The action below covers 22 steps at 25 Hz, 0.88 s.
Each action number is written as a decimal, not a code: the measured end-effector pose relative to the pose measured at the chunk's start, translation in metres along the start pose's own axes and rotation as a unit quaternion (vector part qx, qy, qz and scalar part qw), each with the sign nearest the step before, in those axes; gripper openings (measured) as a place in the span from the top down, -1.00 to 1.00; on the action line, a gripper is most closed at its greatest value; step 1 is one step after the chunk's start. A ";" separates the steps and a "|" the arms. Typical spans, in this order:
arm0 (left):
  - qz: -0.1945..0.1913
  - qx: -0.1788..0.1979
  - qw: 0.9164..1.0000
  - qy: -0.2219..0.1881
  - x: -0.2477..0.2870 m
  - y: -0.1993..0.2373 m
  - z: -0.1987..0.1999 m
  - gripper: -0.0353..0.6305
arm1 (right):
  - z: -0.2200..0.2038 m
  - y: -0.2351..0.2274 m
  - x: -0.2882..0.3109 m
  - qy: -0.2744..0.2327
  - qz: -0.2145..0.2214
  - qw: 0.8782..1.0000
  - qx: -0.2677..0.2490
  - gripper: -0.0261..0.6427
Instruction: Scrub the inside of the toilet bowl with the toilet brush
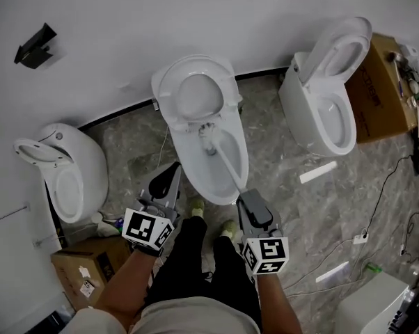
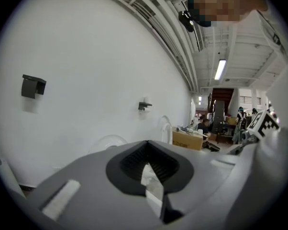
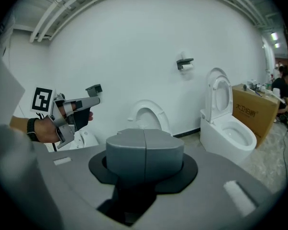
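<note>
**Right gripper is holding the brush, handle slanting up-left into the bowl**

The right gripper [image 1: 243, 195] is closing its jaws on what looks like the handle end of the toilet brush [image 1: 222, 158]. The handle is running up and left to the bristles, which are sitting inside the toilet bowl [image 1: 184, 152] at frame centre. The left gripper [image 1: 172, 170] is hovering beside the bowl's left rim with its jaws apart and empty, farther from the brush.

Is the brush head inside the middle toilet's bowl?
Yes, the toilet brush has its bristly head down inside the middle toilet bowl.
</note>
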State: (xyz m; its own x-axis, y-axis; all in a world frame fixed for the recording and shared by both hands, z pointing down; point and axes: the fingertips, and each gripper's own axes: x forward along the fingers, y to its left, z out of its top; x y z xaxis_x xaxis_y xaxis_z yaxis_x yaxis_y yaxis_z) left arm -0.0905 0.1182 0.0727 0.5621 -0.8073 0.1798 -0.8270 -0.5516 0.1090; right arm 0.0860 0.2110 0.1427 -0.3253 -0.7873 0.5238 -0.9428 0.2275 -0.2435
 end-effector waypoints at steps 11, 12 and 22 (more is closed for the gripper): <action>-0.028 -0.009 0.999 0.040 0.060 0.052 -0.113 0.88 | -0.103 -0.015 0.103 0.066 -0.026 0.996 0.048 0.45; -0.028 -0.010 0.999 0.043 0.064 0.054 -0.126 0.88 | -0.116 -0.019 0.114 0.072 -0.026 0.996 0.054 0.45; -0.038 -0.009 0.997 0.066 0.094 0.070 -0.237 0.88 | -0.236 -0.055 0.215 0.117 -0.023 0.985 0.124 0.45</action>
State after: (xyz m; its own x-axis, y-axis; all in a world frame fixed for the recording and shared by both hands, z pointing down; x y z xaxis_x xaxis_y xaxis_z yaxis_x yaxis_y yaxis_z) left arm -0.0981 0.0537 0.3294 0.6176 -0.7283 0.2970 -0.7829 -0.6053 0.1435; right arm 0.0508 0.1639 0.4614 -0.3187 -0.6332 0.7053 -0.9193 0.0253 -0.3928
